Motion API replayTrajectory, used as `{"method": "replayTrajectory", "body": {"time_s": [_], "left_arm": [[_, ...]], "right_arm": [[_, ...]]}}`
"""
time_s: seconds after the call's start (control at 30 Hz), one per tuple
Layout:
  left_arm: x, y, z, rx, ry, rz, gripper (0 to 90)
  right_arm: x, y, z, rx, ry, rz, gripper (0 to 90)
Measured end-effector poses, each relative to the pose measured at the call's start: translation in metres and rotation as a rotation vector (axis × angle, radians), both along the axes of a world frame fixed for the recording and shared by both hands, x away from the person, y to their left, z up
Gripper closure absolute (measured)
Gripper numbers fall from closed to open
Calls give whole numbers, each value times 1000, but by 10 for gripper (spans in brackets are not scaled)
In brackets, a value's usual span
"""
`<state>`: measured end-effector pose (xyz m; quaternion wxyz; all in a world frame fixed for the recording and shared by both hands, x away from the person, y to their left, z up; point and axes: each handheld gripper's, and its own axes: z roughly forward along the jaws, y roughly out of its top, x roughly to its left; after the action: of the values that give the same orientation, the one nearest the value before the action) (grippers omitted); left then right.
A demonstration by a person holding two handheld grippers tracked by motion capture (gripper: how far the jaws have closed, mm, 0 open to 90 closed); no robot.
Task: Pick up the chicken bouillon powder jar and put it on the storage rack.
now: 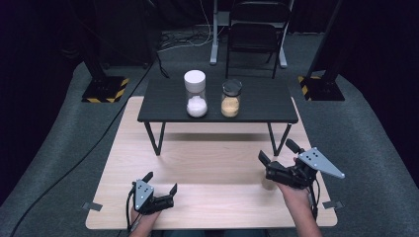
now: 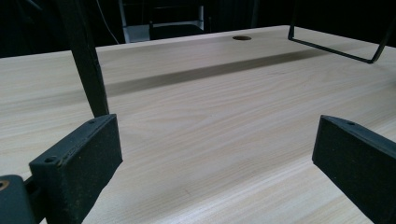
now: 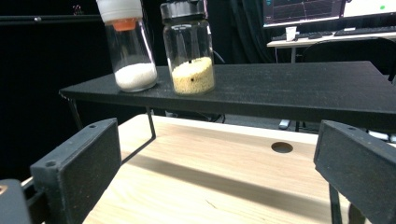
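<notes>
I hold my left hand-held gripper (image 1: 160,193) at seven o'clock and my right hand-held gripper (image 1: 276,154) at four o'clock, both gaping and empty over the bench (image 1: 207,163), presumably ready for the white-lidded jar (image 1: 195,94) and black-lidded jar (image 1: 230,98) standing side by side at twelve o'clock on the black riser shelf (image 1: 262,101).

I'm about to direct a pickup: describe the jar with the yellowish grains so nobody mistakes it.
Find the black raised shelf on the wooden table. Two glass jars stand there; it is the right-hand jar, shorter, with a dark lid and yellowish grains, unlike the taller white-lidded jar holding white powder.
</notes>
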<state>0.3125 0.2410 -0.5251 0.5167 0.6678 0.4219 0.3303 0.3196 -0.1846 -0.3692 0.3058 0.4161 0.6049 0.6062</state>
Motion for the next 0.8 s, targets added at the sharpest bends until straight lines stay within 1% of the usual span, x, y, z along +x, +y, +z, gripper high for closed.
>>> {"method": "replayTrajectory", "body": {"time_s": [0.17,0.33,0.4,0.53,0.57,0.7,0.8], "left_arm": [[0,0,0,2,0,0,12],[0,0,0,2,-1,1,12],[0,0,0,2,0,0,12],[0,0,0,2,0,0,12],[0,0,0,2,0,0,12],[0,0,0,2,-1,0,12],[0,0,0,3,1,0,12]], "right_arm": [[-5,-5,-6,9,4,2,0],[-9,-10,-11,9,-2,-7,0],[-10,-12,-13,15,3,-8,0],[-11,-16,-20,7,6,-18,3],[-12,-17,-22,-2,7,-19,3],[-14,-21,-29,2,1,-6,3],[-16,-23,-34,-3,-3,-6,3]]}}
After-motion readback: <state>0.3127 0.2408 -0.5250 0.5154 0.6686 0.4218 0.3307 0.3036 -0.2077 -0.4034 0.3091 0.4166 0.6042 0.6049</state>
